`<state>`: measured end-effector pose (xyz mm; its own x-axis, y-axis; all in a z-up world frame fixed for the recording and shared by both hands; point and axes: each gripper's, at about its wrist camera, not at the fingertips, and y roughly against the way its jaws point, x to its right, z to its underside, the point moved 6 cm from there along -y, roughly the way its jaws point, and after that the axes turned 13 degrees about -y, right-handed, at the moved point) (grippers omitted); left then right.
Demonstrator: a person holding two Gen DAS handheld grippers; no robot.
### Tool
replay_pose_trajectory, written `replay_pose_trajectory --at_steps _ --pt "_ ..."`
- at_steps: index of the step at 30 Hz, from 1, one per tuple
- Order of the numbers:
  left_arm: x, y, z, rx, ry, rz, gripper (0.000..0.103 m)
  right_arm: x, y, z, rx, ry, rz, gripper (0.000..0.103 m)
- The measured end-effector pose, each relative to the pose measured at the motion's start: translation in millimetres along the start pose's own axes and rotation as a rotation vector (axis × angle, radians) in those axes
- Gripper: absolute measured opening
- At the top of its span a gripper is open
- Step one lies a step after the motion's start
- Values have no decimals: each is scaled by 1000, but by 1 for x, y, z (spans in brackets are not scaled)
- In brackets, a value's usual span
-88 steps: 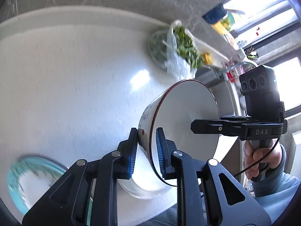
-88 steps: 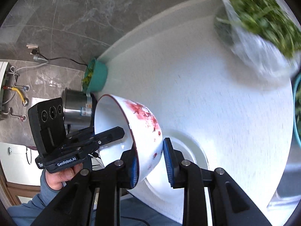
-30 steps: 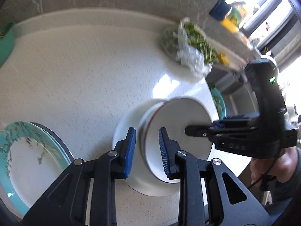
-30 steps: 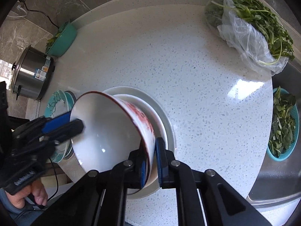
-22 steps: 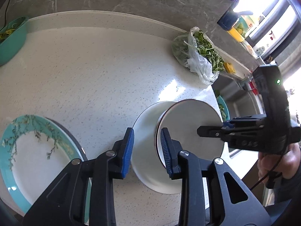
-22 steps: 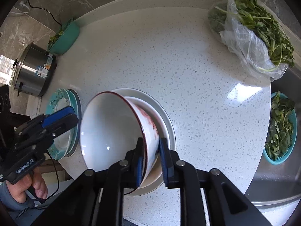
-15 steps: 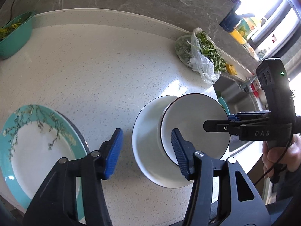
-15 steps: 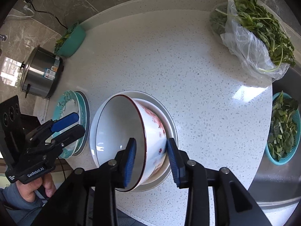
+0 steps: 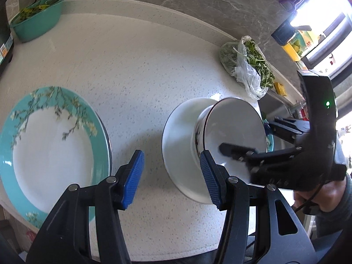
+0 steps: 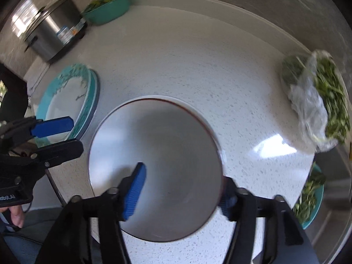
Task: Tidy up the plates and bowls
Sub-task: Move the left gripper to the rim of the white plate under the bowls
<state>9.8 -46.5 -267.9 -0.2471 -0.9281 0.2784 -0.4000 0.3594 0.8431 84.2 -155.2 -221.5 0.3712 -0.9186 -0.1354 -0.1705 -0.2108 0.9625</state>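
A white bowl with a dark red rim [image 10: 158,154] stands upright on a white plate [image 10: 199,111] near the counter's front edge. My right gripper [image 10: 181,198] straddles the bowl's near wall, one finger inside and one outside. Its jaws are opening and the pads do not press on the rim. In the left wrist view the bowl [image 9: 235,129] sits on the white plate [image 9: 180,151], with the right gripper [image 9: 259,138] at its right side. My left gripper [image 9: 171,176] is open and holds nothing, between the white plate and a teal-rimmed flowered plate [image 9: 55,145].
The teal plate [image 10: 66,96] lies on another plate at the counter's left edge. A steel pot [image 10: 50,35] and a teal dish of greens [image 9: 35,24] stand at the back left. A bag of greens [image 10: 316,101] and a teal colander [image 10: 310,200] sit to the right.
The bowl came down from a tilt and now stands flat on the white plate. Both grippers let go of its rim. The left one drew back to the left and the right jaws spread.
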Motion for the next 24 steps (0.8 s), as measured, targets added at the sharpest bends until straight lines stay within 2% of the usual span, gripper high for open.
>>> replay_pose_trajectory --at_steps 1,3,6,11,16,22,24 --pt "-1 1 1 -2 -1 0 51 -3 -1 0 1 10 -3 79" --pt "-4 4 5 -5 -5 1 51 -4 -2 -3 1 1 -24 79" --pt "-10 8 7 -4 -10 12 51 3 3 -6 5 -58 -51 71" --pt "-23 8 13 -9 3 61 51 11 14 1 11 -129 -50 72" --pt "-25 7 18 -9 -5 110 51 34 23 4 -1 -351 -212 72" --pt "-28 6 20 -11 -20 153 51 41 24 10 10 -448 -267 73" --pt "-31 5 21 -13 -19 163 51 49 27 13 9 -534 -320 73"
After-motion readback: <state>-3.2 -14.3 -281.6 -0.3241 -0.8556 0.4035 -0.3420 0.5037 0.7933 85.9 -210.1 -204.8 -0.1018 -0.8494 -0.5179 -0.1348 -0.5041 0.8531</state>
